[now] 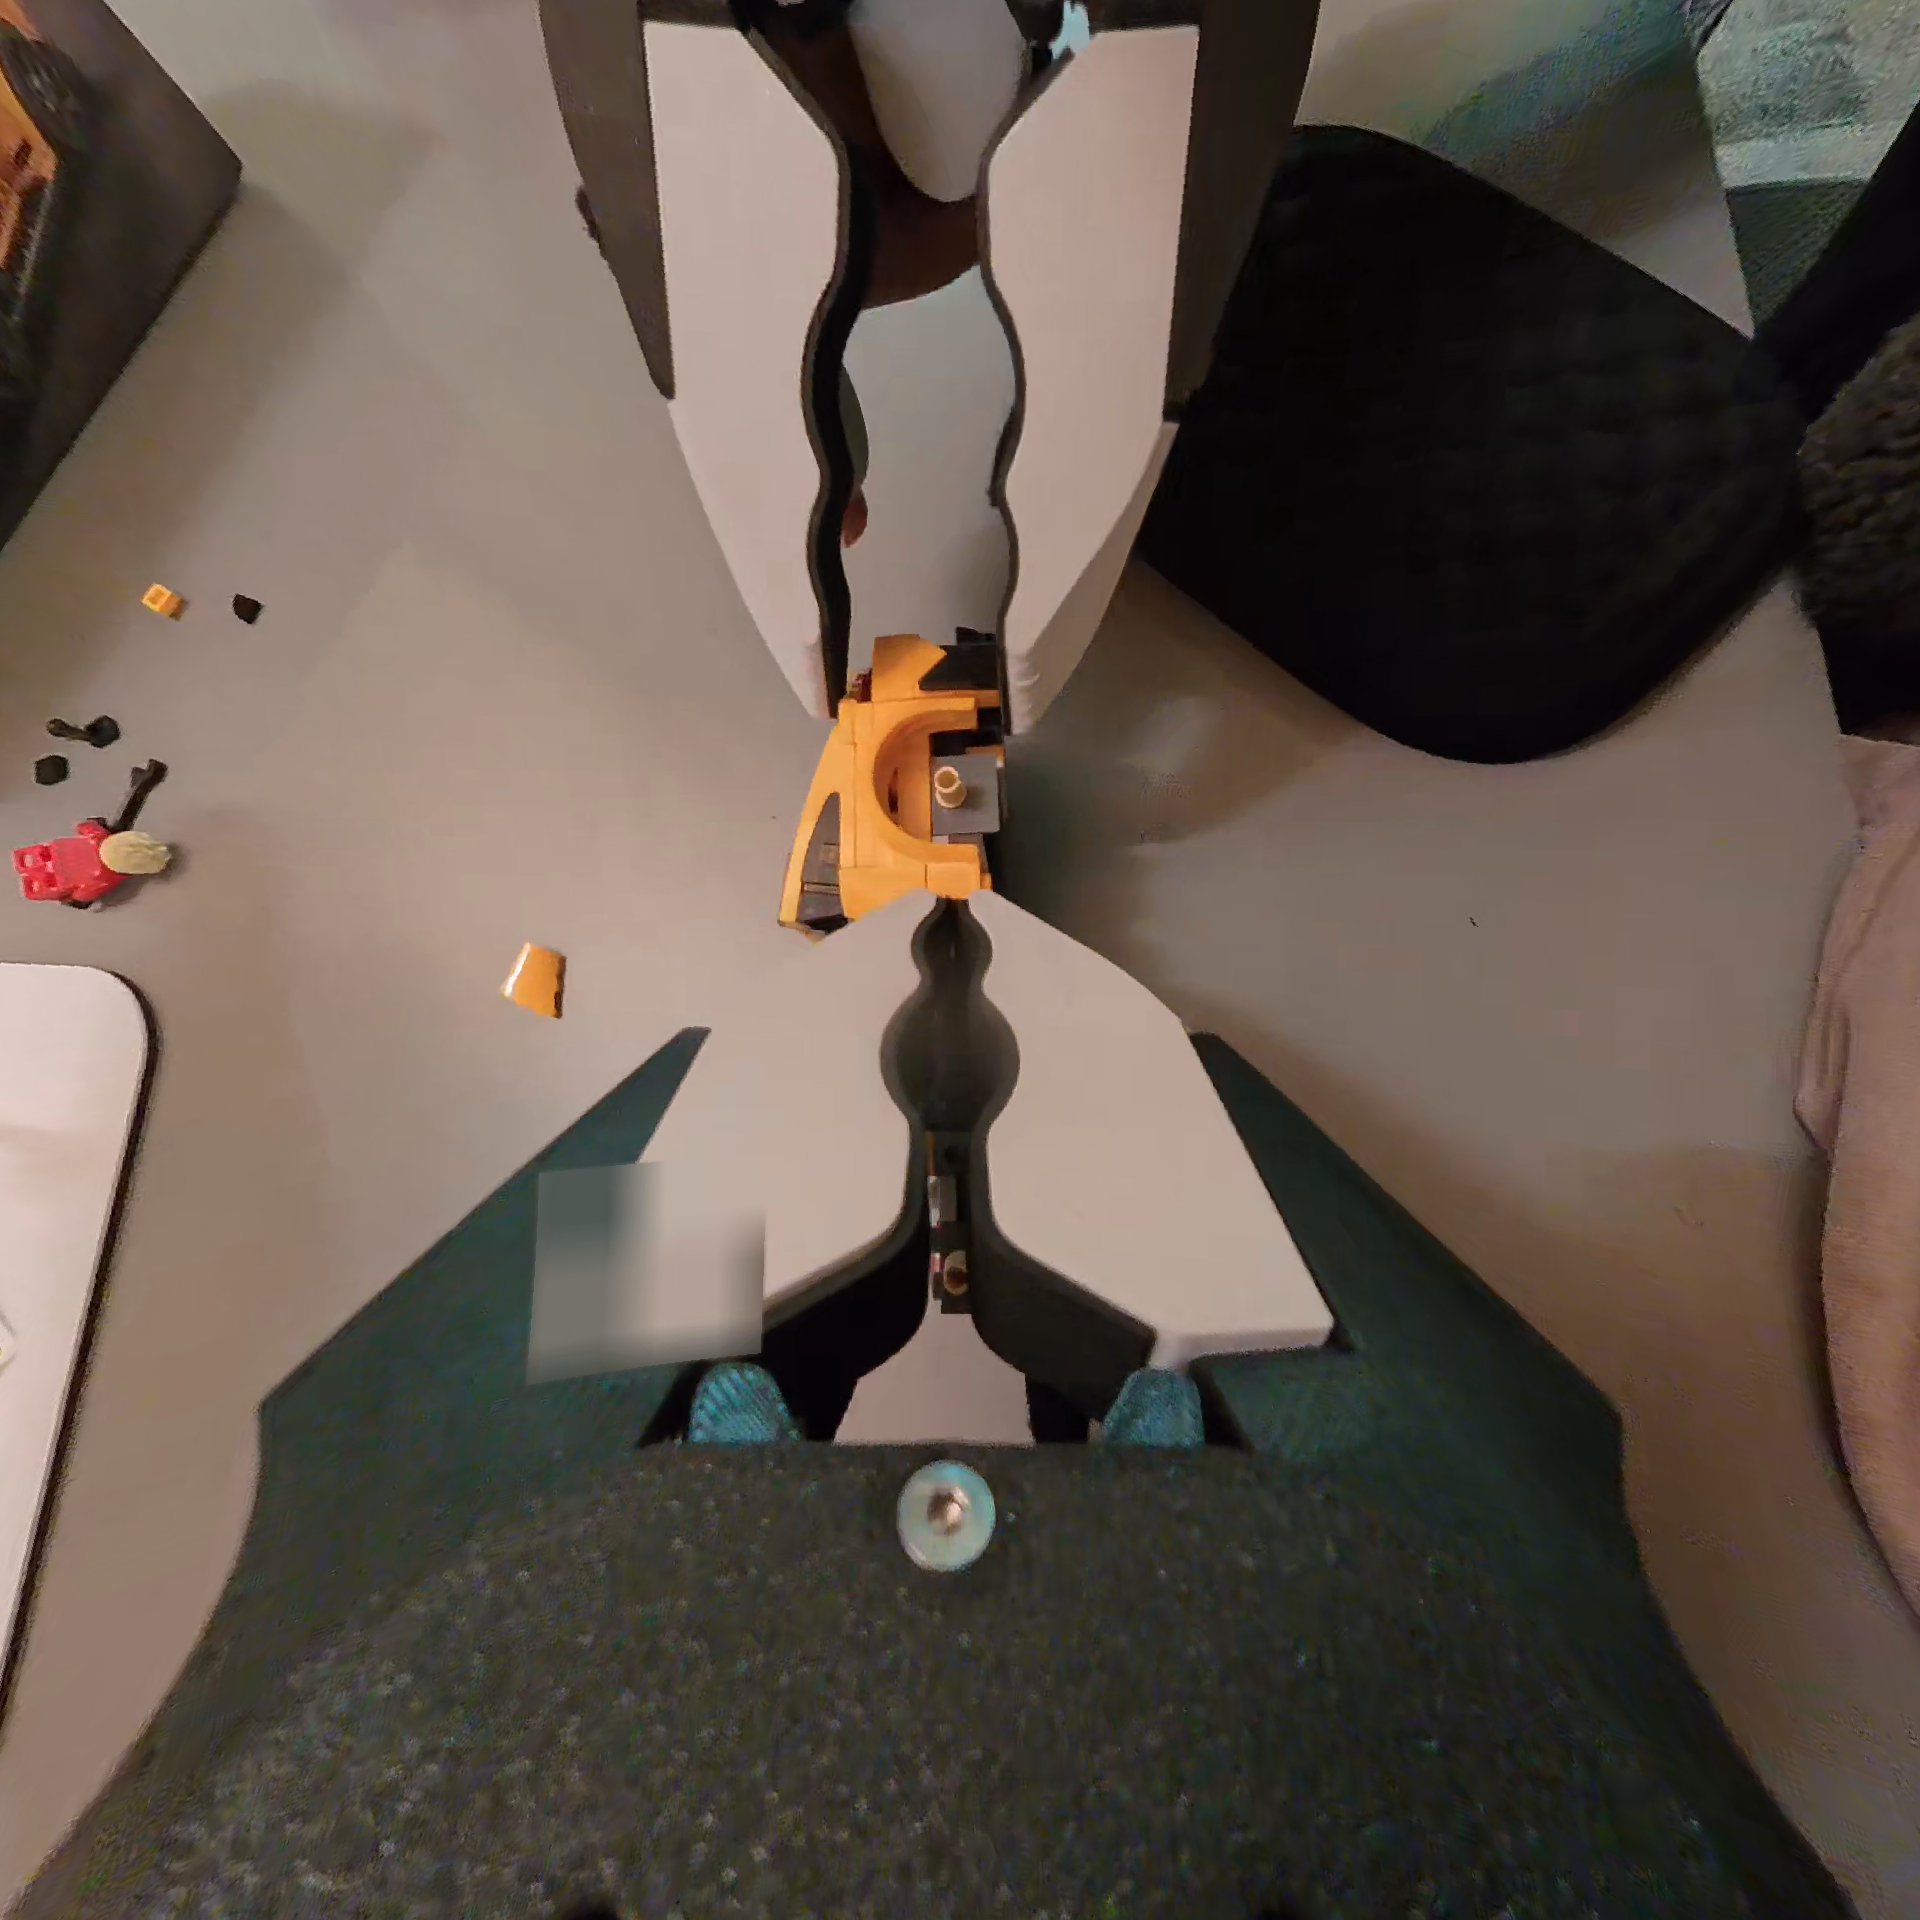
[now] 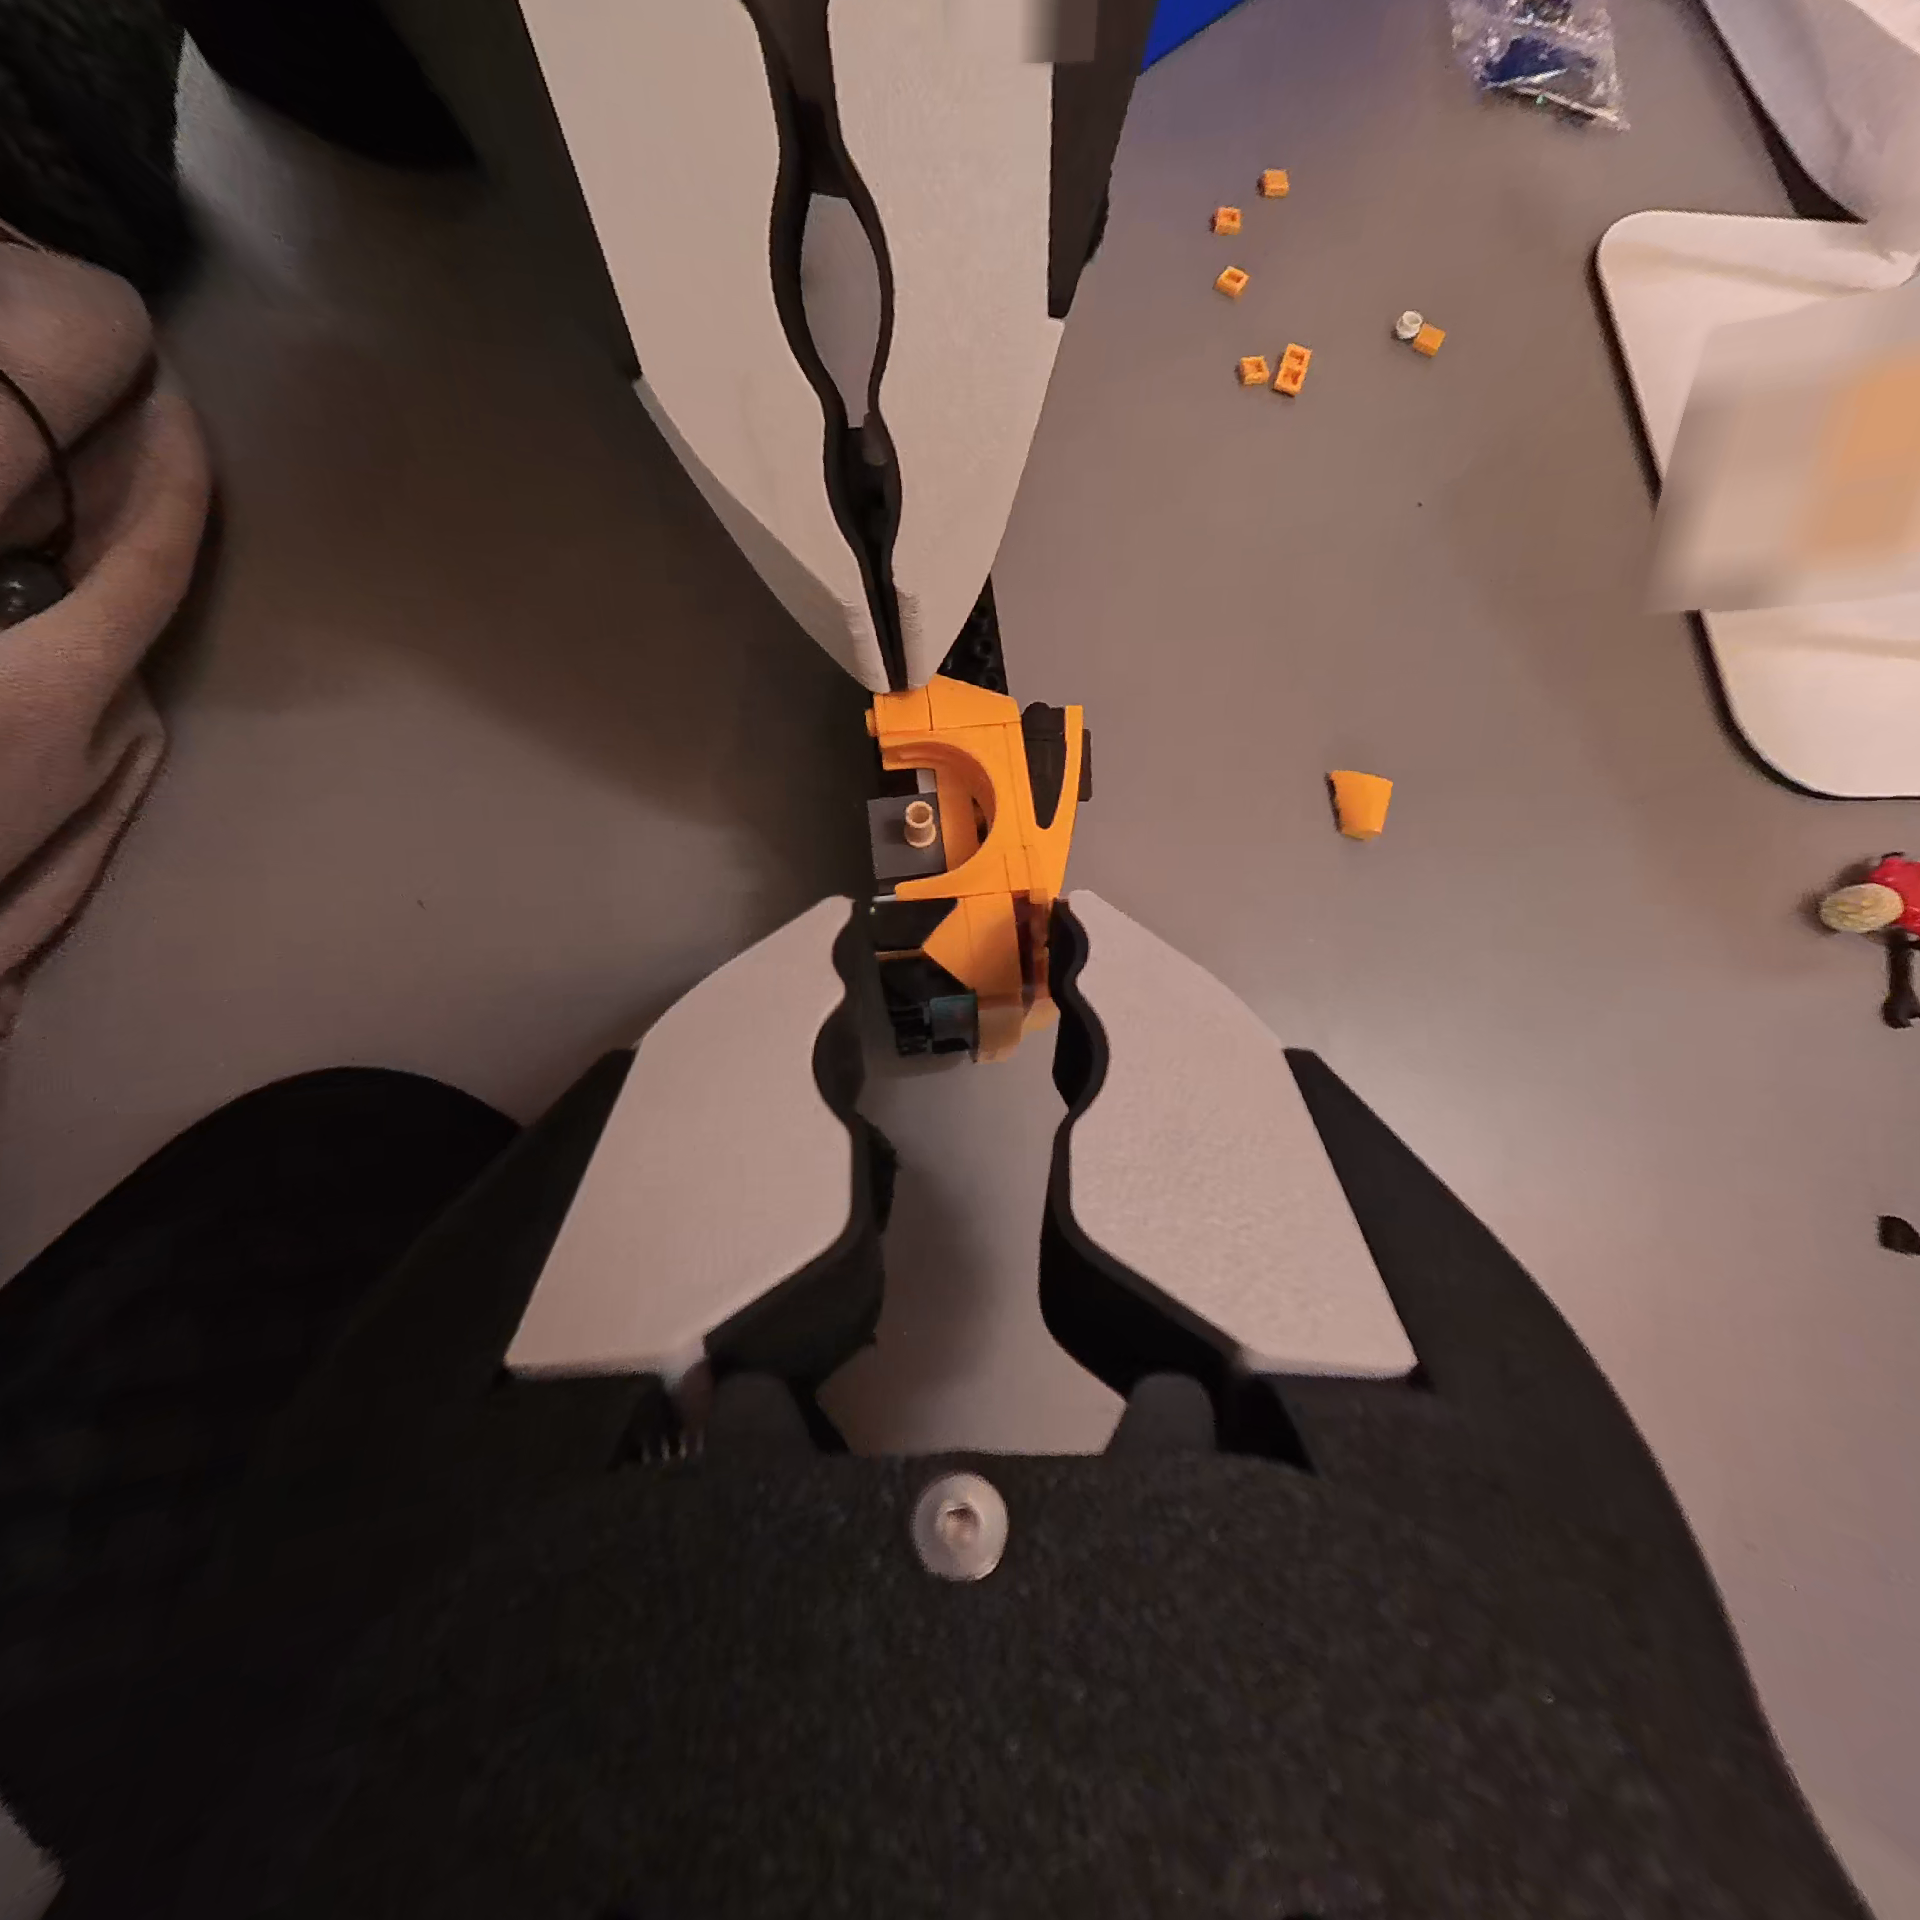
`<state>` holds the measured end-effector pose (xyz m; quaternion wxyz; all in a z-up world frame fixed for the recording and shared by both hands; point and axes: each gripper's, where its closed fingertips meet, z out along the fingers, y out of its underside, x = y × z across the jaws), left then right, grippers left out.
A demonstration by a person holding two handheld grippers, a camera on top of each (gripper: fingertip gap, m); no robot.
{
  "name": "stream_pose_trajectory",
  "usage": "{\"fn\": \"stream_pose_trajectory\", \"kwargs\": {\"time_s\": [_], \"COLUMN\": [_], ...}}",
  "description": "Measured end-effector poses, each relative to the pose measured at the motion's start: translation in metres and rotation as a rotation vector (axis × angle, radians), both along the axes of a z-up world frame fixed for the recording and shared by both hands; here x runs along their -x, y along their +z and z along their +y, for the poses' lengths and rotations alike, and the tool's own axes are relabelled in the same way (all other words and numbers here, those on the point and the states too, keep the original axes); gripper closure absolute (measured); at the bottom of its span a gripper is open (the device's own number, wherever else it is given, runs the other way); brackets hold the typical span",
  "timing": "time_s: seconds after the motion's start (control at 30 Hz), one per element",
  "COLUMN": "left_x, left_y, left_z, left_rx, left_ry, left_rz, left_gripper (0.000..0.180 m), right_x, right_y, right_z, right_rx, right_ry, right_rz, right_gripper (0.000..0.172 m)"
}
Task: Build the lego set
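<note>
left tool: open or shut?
Shut. The left tool has its fingertips together, touching the end of the orange brick model.

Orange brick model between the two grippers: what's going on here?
Two handheld grippers meet at an orange-and-black brick model above a grey table. The right gripper has the model's end between its fingers, pads against both sides. The left gripper is shut, with its tips at the model's other end. Loose orange pieces, an orange wedge piece and a red minifigure lie nearby.
</note>
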<state>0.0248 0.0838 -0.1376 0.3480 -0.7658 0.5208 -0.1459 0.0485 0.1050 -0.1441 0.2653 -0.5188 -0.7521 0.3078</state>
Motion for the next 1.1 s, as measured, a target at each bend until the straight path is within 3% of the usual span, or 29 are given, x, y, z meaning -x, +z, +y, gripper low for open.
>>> {"fn": "stream_pose_trajectory", "kwargs": {"time_s": [0.33, 0.67, 0.9, 1.1], "left_x": [0.001, 0.002, 0.003, 0.008], "left_y": [-0.002, -0.003, -0.001, 0.008], "left_z": [0.001, 0.001, 0.0, 0.002], "left_rx": [0.147, 0.137, 0.099, 0.104], "left_ry": [0.083, 0.124, 0.144, 0.172], "left_rz": [0.101, 0.213, 0.193, -0.013], "left_gripper": [0.18, 0.18, 0.18, 0.18], "right_x": [0.001, 0.001, 0.001, 0.001], "right_y": [-0.002, -0.002, -0.002, 0.001], "right_z": [0.0, 0.0, 0.0, 0.0], "right_rx": [-0.01, -0.009, -0.015, 0.011], "right_ry": [-0.009, -0.013, -0.012, 0.006], "right_rz": [0.072, 0.101, 0.107, 0.147], "right_gripper": [0.139, 0.139, 0.139, 0.137]}}
